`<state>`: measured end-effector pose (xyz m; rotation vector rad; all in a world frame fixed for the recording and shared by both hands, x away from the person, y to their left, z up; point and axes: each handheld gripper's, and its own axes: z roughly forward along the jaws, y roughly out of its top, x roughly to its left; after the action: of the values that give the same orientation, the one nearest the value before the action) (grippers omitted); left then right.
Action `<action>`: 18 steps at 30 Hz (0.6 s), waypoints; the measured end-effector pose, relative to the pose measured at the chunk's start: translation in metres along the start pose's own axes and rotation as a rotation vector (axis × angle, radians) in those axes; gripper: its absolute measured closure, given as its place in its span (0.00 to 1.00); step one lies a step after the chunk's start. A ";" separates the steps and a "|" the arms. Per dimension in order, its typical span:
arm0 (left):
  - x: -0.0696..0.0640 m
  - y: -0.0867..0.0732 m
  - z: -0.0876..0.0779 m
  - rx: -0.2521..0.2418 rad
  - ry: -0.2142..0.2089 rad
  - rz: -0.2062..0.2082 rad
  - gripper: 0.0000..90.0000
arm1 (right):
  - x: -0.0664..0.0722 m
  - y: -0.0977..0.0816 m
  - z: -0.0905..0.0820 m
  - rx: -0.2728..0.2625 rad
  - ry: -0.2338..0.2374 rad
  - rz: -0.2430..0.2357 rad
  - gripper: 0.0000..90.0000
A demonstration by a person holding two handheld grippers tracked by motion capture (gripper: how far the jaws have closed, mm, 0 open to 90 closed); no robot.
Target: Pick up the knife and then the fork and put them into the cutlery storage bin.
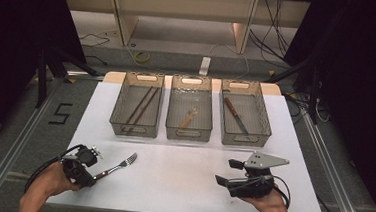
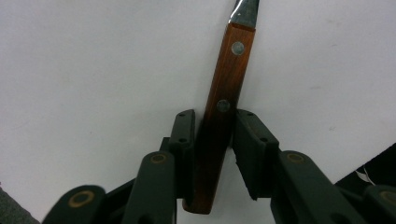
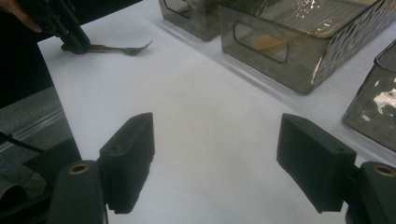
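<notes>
A fork (image 1: 116, 167) with a brown wooden handle lies on the white table top (image 1: 181, 175) at the front left, tines pointing toward the baskets. My left gripper (image 1: 93, 175) is shut on its handle. In the left gripper view the handle (image 2: 226, 93) runs up between the two black pads, both touching its sides (image 2: 212, 121). My right gripper (image 1: 225, 171) rests at the front right, pointing left, jaws wide open with nothing between them (image 3: 217, 158). In the right gripper view the fork (image 3: 123, 48) and left gripper (image 3: 77, 44) appear far off at the top left.
Three clear baskets stand in a row at the back of the table. The left basket (image 1: 135, 131) holds dark chopsticks (image 1: 143, 105), the middle basket (image 1: 188, 134) a pale wooden utensil (image 1: 189, 118), the right basket (image 1: 245, 140) a brown-handled knife (image 1: 235, 114).
</notes>
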<state>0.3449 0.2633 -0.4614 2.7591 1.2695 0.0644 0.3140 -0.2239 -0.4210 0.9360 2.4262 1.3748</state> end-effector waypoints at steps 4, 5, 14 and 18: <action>-0.003 0.000 0.000 -0.002 -0.002 0.032 0.83 | 0.000 0.000 0.000 0.001 -0.001 0.000 0.32; -0.002 0.000 0.000 -0.003 -0.003 0.039 0.83 | 0.000 0.000 0.000 0.002 0.000 0.000 0.32; -0.002 0.000 -0.001 -0.035 -0.054 0.041 0.84 | 0.000 0.000 0.000 0.001 0.002 -0.002 0.32; -0.004 0.003 -0.001 -0.039 -0.076 0.036 0.84 | 0.001 0.001 0.000 0.001 0.005 -0.004 0.32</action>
<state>0.3441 0.2585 -0.4600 2.7235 1.1873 -0.0130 0.3135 -0.2227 -0.4205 0.9288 2.4313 1.3770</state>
